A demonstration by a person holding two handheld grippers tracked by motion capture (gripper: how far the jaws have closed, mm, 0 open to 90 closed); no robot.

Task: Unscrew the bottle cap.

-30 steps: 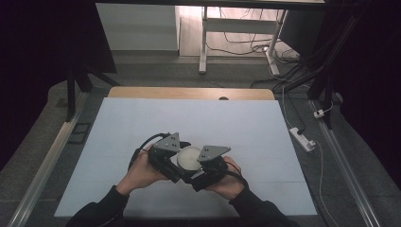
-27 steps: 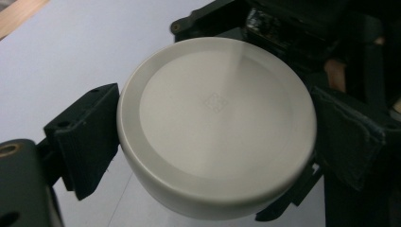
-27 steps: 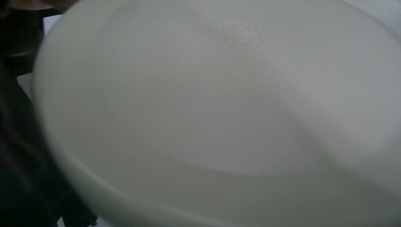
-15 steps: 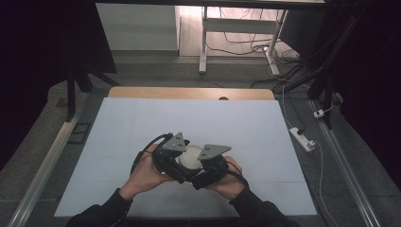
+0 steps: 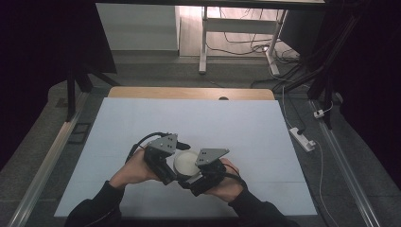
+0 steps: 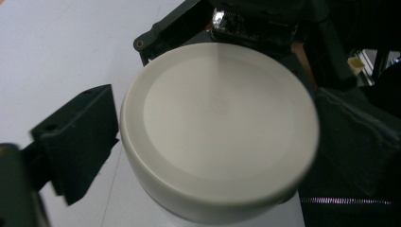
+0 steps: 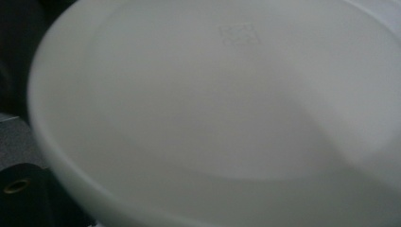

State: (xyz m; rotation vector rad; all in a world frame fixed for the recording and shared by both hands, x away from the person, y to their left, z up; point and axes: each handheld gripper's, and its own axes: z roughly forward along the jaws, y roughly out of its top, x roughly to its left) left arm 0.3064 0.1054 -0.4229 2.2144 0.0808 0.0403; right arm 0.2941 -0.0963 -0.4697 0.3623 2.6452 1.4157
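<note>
A white round dish (image 5: 186,161) is held bottom up just above the pale blue table mat (image 5: 236,123), near the front edge. My left gripper (image 5: 171,166) comes at it from the left; in the left gripper view one black finger (image 6: 78,142) presses on the rim of the dish (image 6: 217,127), and the other finger is hidden behind it. My right gripper (image 5: 198,176) closes in from the right. In the right gripper view the dish (image 7: 222,109) sits very close, with one black fingertip (image 7: 21,194) at the lower left edge.
The mat covers a wooden table whose far edge (image 5: 189,92) shows. A white power strip (image 5: 302,138) lies on the floor to the right. Metal rails (image 5: 47,161) run along both sides, and desk legs (image 5: 203,42) stand beyond the table.
Both hands stay around the dish. The left hand has shifted slightly, and the dish and grippers have drifted a little toward the near edge.
</note>
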